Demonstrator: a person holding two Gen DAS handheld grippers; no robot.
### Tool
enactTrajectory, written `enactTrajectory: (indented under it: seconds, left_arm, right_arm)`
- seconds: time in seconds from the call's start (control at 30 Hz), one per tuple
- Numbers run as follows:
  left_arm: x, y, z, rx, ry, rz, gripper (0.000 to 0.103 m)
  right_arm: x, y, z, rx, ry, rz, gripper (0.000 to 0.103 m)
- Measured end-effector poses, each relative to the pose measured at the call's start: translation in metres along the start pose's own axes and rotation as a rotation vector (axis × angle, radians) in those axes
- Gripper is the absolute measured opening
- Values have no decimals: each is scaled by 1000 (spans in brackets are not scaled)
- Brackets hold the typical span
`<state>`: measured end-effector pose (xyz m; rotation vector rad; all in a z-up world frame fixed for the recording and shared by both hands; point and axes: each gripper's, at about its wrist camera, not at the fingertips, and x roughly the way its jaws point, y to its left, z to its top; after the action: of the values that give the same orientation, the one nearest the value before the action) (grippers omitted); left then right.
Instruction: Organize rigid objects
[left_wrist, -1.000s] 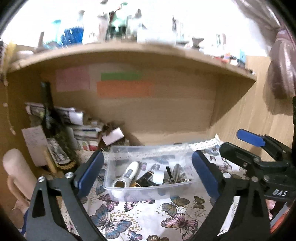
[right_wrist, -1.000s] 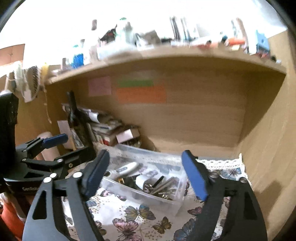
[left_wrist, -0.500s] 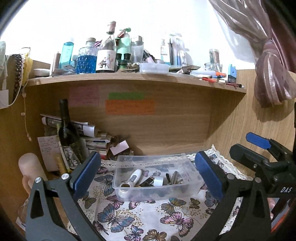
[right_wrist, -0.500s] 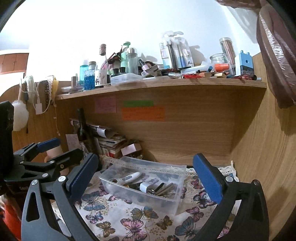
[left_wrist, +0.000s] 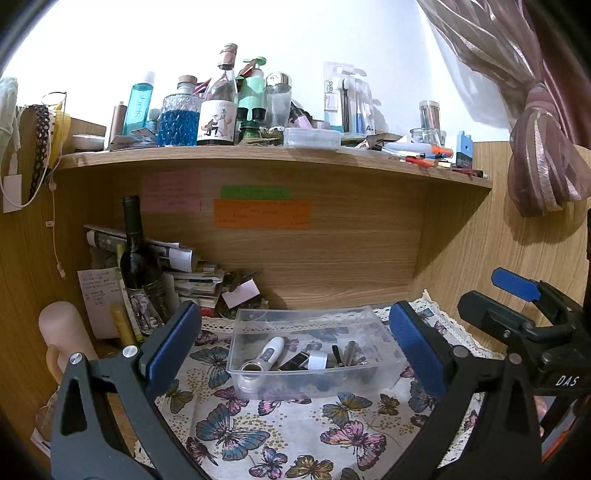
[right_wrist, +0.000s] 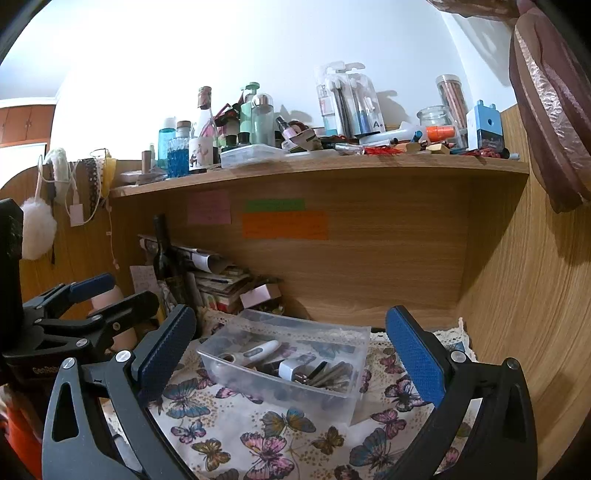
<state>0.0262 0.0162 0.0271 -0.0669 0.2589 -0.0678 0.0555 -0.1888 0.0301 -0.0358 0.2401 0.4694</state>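
Both grippers are pulling back and up from a second ago — more shelf showing now. Left gripper (left_wrist: 293, 343) and right gripper (right_wrist: 290, 350) are hanging wide open, empty. Clear bin (left_wrist: 314, 384) is sitting on the butterfly cloth (left_wrist: 288, 435), holding the thermometer (left_wrist: 271, 349); the darker bits are blurring together — looking mostly done.

Clear plastic bin (left_wrist: 314, 354) on butterfly cloth, white thermometer (left_wrist: 271, 349) inside

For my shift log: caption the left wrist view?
Open left gripper faces clear bin of small items on butterfly cloth.
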Motion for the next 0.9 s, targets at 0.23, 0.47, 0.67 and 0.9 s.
enactTrajectory:
  seconds: [0.23,0.47,0.67,0.9]
  left_arm:
    - [1,-1,0,-1,5,-2,103]
    - [2,-1,0,3,3,-4,103]
    - [1,-3,0,4,3,-1,103]
    - [4,-3,0,9,2,-10,103]
  right_arm:
    - [1,1,-1,-3,3,1,103]
    - [1,-1,0,3,5,4,103]
    - [2,-3,0,11,6,2,103]
    - [3,-3,-1,10,9,-10,103]
